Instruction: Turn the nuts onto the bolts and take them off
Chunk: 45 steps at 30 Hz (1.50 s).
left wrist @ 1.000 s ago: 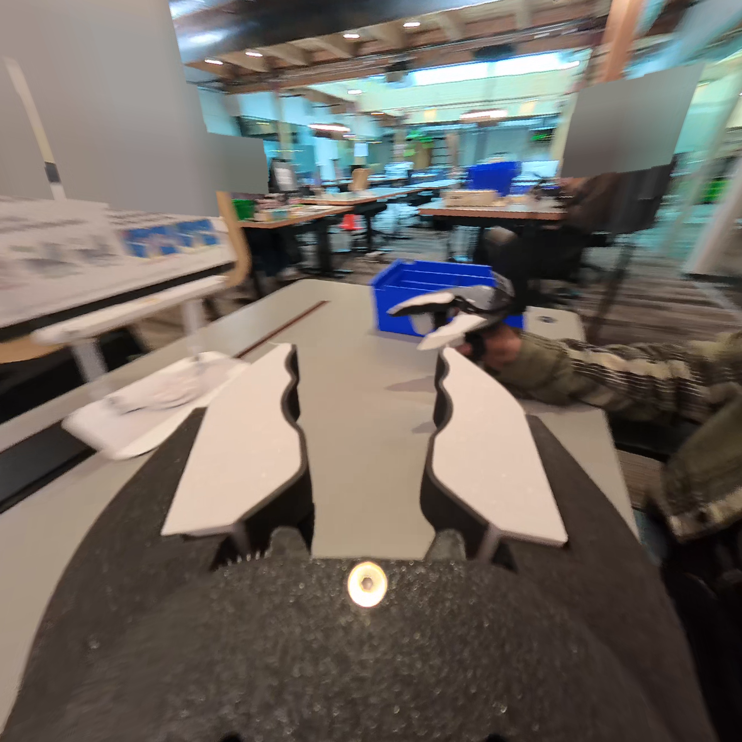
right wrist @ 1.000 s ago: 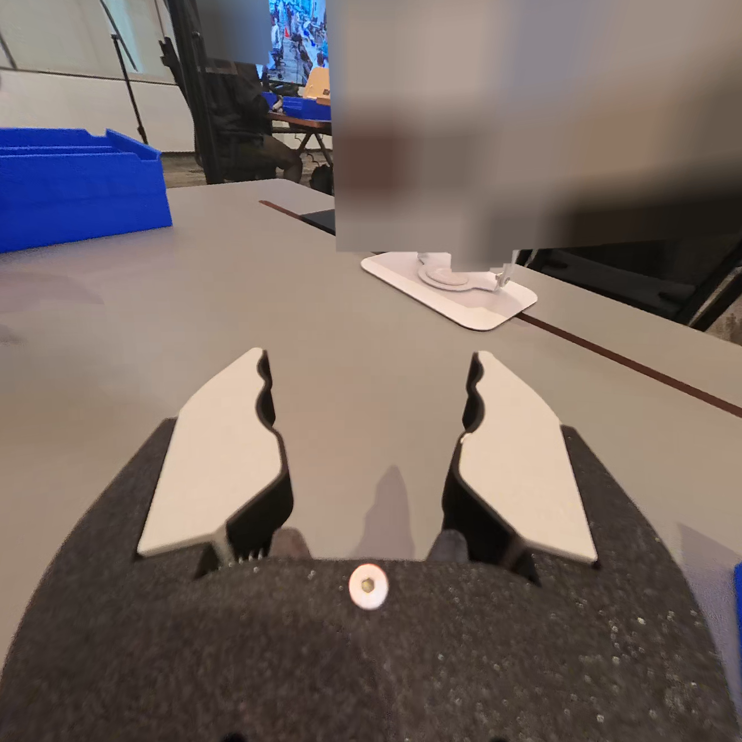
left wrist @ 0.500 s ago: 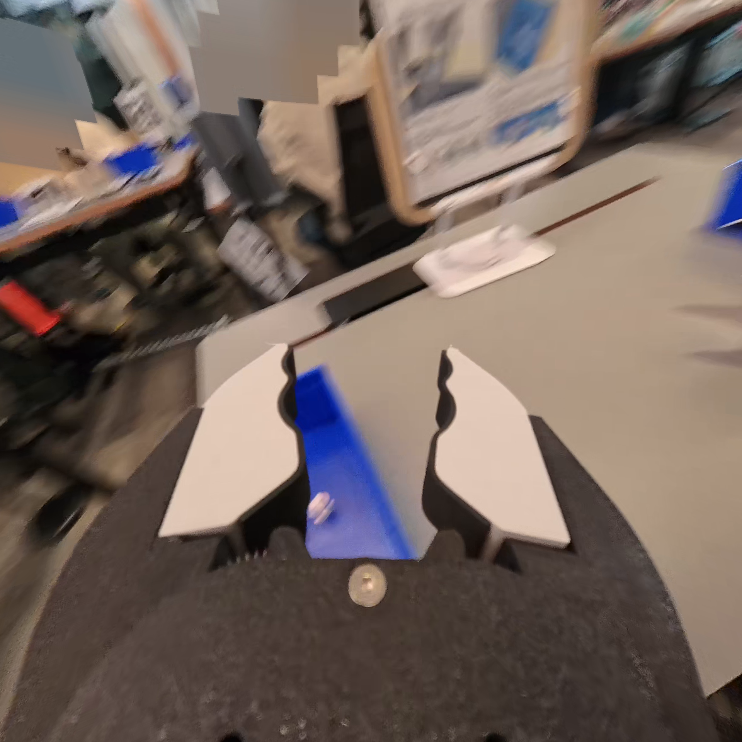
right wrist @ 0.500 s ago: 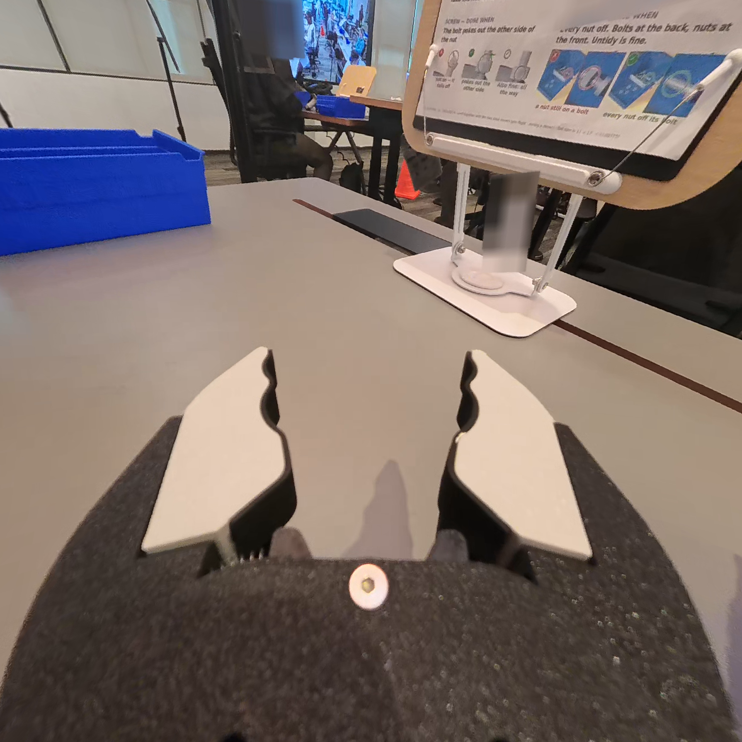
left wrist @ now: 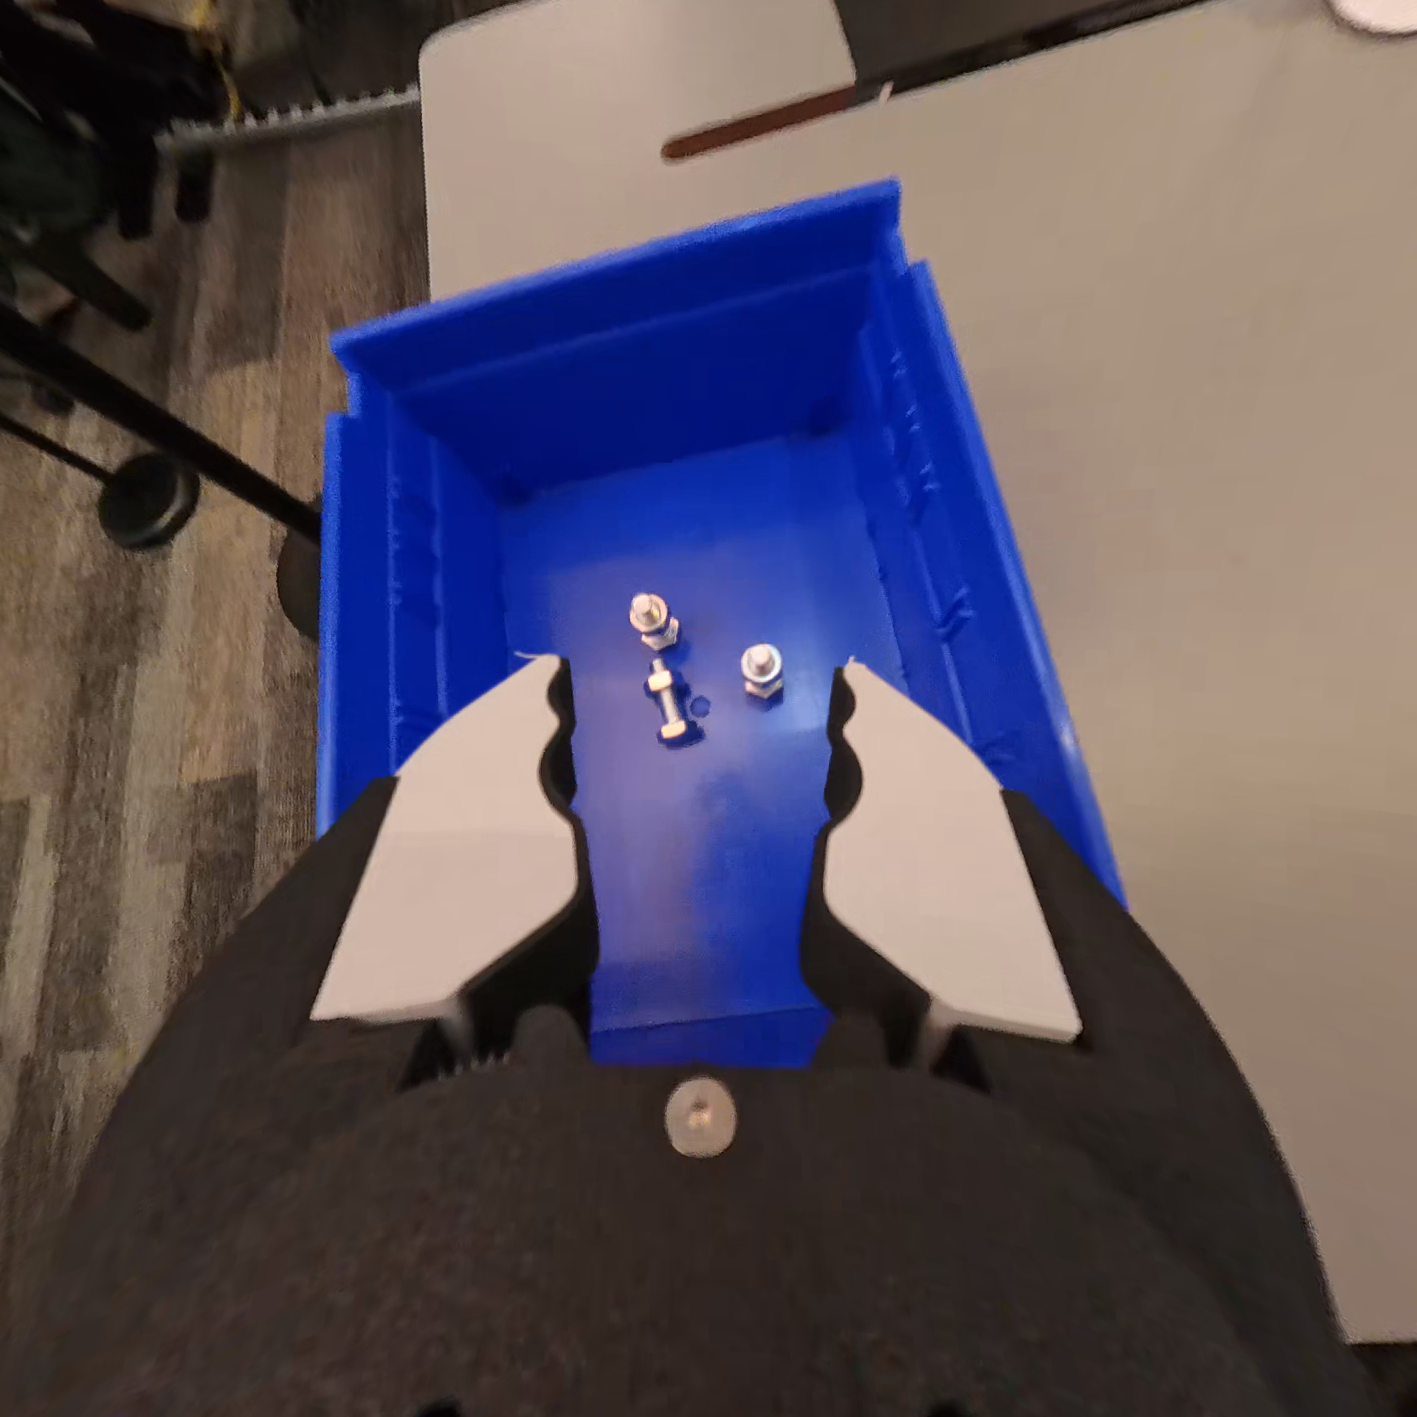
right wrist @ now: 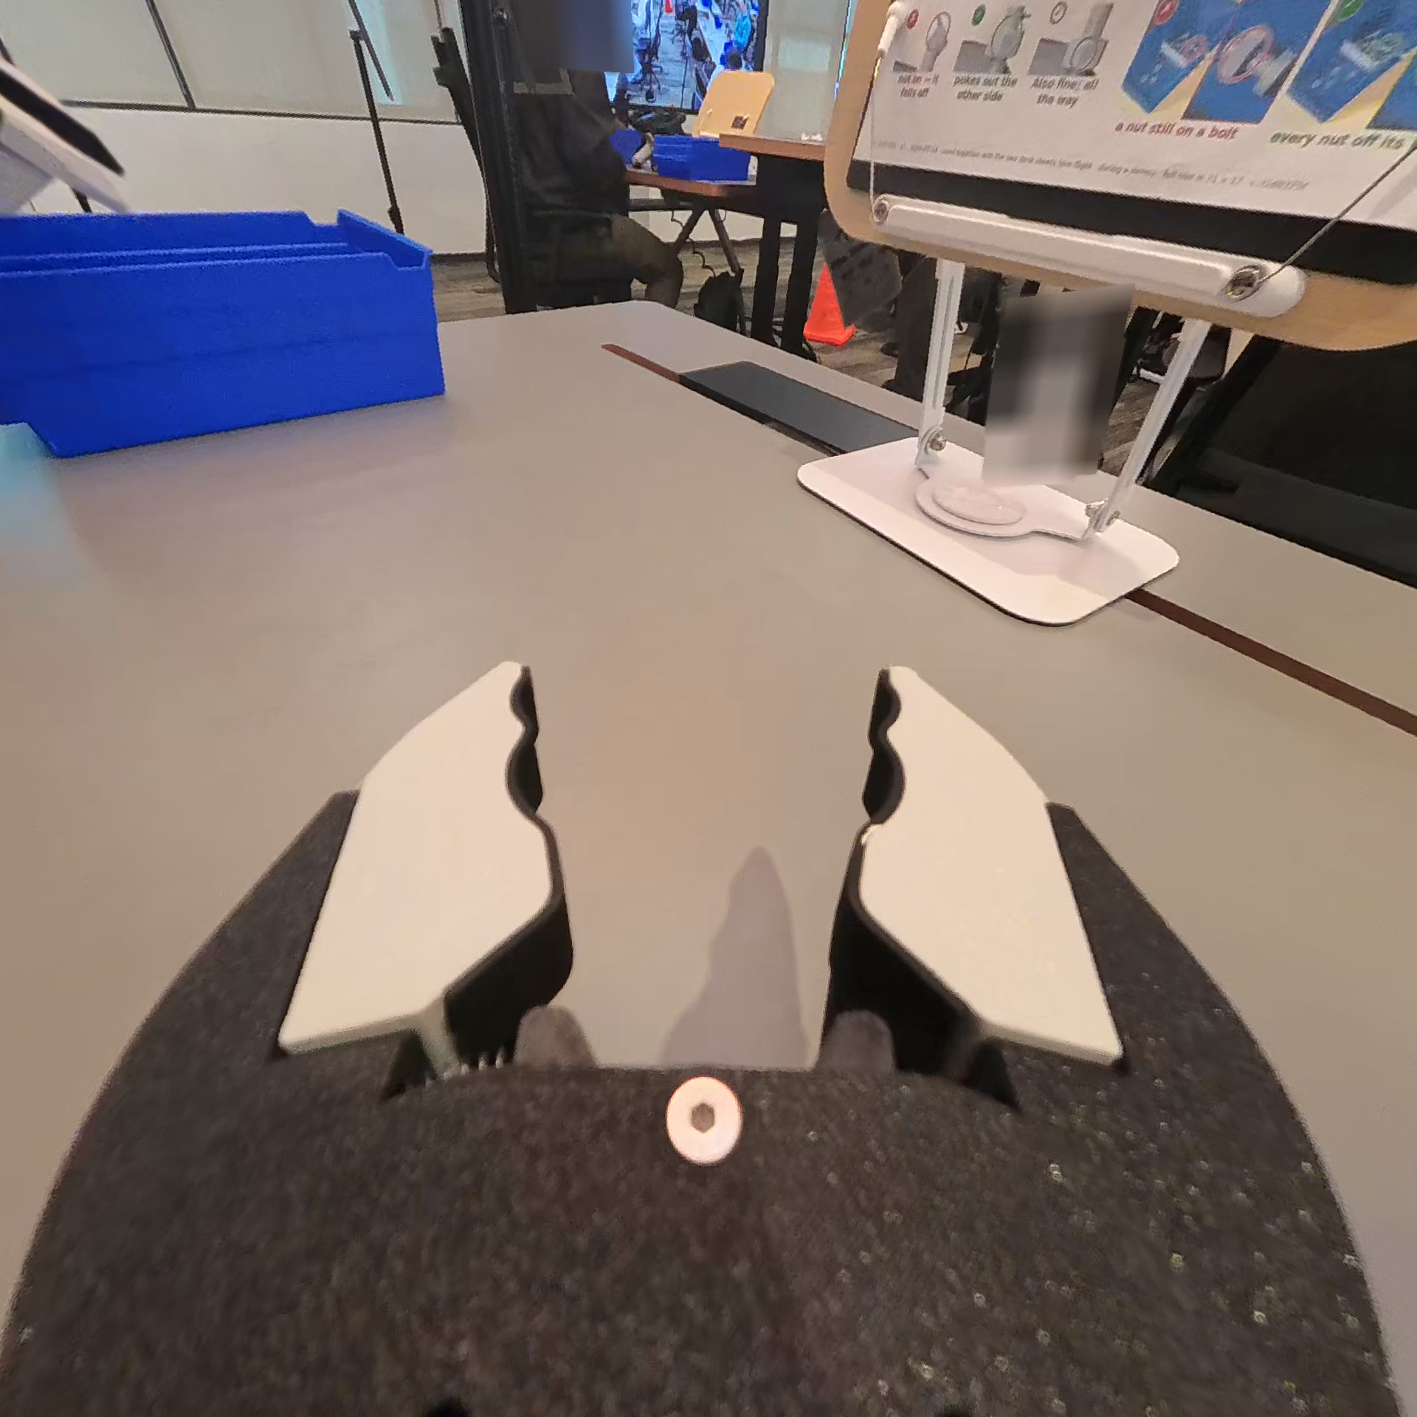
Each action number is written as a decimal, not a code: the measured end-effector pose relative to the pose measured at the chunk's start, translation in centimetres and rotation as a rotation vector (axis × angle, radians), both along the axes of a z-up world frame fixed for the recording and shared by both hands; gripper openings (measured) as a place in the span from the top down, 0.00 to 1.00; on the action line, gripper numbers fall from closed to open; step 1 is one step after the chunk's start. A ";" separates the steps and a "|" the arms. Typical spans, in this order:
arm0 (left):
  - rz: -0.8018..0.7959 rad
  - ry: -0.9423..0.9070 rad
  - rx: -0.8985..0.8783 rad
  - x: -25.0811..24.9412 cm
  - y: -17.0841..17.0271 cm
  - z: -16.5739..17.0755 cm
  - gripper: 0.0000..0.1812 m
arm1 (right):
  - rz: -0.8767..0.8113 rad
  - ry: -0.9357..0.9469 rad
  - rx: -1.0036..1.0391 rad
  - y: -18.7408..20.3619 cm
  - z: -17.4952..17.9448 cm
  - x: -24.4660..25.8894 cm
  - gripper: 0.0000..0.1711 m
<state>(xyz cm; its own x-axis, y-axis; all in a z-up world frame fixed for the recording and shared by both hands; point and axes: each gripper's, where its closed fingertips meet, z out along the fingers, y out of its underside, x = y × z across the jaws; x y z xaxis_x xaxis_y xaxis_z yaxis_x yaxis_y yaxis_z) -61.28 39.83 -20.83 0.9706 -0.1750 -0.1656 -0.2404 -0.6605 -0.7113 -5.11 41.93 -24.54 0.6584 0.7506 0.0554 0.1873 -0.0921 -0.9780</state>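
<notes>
In the left wrist view, a blue bin (left wrist: 966, 537) stands at the grey table's left end. Three silver bolts with nuts on them are on its floor: one upright at the back (left wrist: 652, 619), one upright to the right (left wrist: 761, 669), one lying flat (left wrist: 666, 707). My left gripper (left wrist: 696, 671) is open and empty, pointing down into the bin just above the bolts. In the right wrist view, my right gripper (right wrist: 701, 675) is open and empty, low over the bare table (right wrist: 613, 575). A blue bin (right wrist: 222, 330) stands at the far left there.
A white stand (right wrist: 989, 529) holding a wooden-framed instruction board (right wrist: 1150, 130) sits at the right of the table. A dark slot (right wrist: 797, 402) runs along the table seam. Beyond the table's left edge are wood floor and chair legs (left wrist: 146, 429). A person sits at a far desk (right wrist: 583, 207). The tips of one gripper are about 55 cm away from the tips of the other.
My left gripper has swung left from facing across the table and tilted down over the blue bin with the bolts. My right gripper has turned a little right and stays open.
</notes>
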 end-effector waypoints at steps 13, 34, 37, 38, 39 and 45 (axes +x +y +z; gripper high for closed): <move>0.123 0.039 -0.271 -3.1 0.9 -7.5 0.78 | 0.045 -0.006 -0.070 -0.2 -1.3 -0.8 0.53; 0.196 0.016 -0.487 -4.0 1.1 -11.5 0.79 | 0.073 0.019 -0.103 -0.4 -1.4 -0.9 0.54; 0.196 0.013 -0.513 -4.0 1.0 -12.0 0.79 | 0.073 0.019 -0.104 -0.4 -1.4 -0.9 0.54; 0.196 0.013 -0.518 -4.0 1.0 -12.1 0.80 | 0.074 0.021 -0.106 -0.4 -1.4 -0.9 0.54; 0.194 0.010 -0.521 -4.0 1.0 -12.1 0.81 | 0.075 0.022 -0.108 -0.4 -1.4 -0.9 0.54; 0.195 0.015 -0.536 -4.1 1.0 -12.1 0.81 | 0.074 0.024 -0.114 -0.4 -1.5 -0.9 0.55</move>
